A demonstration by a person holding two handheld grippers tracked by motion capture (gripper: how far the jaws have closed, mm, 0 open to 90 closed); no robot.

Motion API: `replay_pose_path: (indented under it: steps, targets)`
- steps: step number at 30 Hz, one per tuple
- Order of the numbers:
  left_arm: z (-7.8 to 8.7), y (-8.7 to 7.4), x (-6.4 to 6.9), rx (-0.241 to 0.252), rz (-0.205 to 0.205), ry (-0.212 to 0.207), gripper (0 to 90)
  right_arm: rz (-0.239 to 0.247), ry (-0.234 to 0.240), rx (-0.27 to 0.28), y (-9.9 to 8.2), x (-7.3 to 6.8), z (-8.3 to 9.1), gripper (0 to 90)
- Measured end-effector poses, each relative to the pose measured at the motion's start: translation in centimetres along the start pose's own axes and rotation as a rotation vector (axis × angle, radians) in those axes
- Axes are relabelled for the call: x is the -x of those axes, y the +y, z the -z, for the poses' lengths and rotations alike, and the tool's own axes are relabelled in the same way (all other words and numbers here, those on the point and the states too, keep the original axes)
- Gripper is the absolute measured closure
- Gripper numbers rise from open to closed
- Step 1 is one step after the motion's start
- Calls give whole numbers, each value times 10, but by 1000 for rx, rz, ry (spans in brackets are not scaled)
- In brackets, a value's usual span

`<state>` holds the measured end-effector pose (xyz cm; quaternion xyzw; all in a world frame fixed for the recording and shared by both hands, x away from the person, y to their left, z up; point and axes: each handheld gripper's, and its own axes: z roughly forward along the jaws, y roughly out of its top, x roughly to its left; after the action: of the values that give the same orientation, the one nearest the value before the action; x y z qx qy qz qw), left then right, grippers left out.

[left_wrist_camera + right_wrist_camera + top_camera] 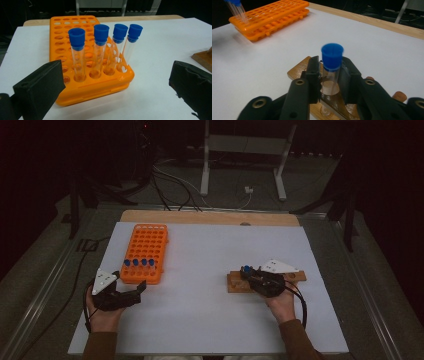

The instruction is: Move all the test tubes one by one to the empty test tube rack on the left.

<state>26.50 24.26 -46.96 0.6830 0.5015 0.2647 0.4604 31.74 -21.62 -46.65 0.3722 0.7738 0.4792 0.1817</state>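
Orange rack [145, 252] upper left of high view: 4 blue-capped tubes [102, 52] seated | right gripper [329, 82] pinching 5th tube [331, 67] upright on wooden stand [235, 282], centre right | left gripper [131, 295] spread, idle beside rack | remaining, likely: carry tube over to rack.

Dark room; grey floor [45, 270]; cables [172, 182]; white stand legs [205, 175] behind table.

Right gripper [331, 83] clamped on the tube [331, 75], blue cap [332, 57] up, standing over the wooden block [300, 70]. Orange rack [268, 17] sits far beyond the block, upper left.
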Motion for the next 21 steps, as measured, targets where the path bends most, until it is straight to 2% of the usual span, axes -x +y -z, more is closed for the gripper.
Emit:
replay_pose_path:
  steps: [4, 13, 21]
  targets:
    - [0, 0, 1, 0, 1, -2, 6, 8, 5, -3, 0, -1, -1, 753]
    - [0, -1, 0, 1, 0, -9, 6, 27, -19, -4, 1, -3, -1, 772]
    - [0, -1, 2, 7, -12, -18, 6, 35, -30, 40, 11, -5, 11, 773]
